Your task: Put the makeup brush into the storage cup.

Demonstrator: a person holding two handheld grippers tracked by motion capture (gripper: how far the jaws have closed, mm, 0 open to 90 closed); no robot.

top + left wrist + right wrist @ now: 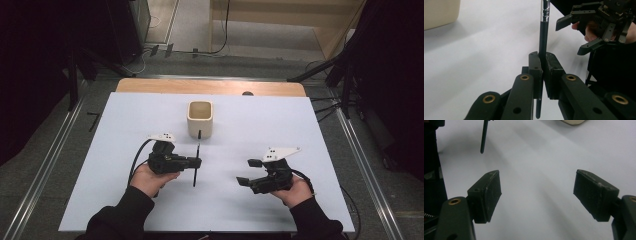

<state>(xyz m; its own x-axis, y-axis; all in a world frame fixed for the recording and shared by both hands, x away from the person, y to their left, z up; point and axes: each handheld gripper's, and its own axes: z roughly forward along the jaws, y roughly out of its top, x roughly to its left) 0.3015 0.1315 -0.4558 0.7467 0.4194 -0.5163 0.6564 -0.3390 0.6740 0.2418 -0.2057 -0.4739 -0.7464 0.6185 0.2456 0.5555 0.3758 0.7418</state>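
A thin dark pen (196, 166) with a silver band is held off the white table, and my left gripper (196, 162) is shut on its middle. In the left gripper view the pen (543, 32) rises straight up from between the closed jaws of the left gripper (544, 65). A cream square cup (200, 119) stands upright just beyond it, mouth open. My right gripper (249, 171) is held over the table to the right, open, with nothing between its jaws. In the right gripper view the right gripper (537, 192) faces bare table, the pen's tip (484, 137) hanging at the upper left.
The white table sheet (125, 130) lies on a wooden top (210, 86) whose far edge shows behind it. Metal rails (45, 160) run along both sides, with cables and black stands on the floor beyond. The cup's corner (439, 12) shows at the upper left of the left gripper view.
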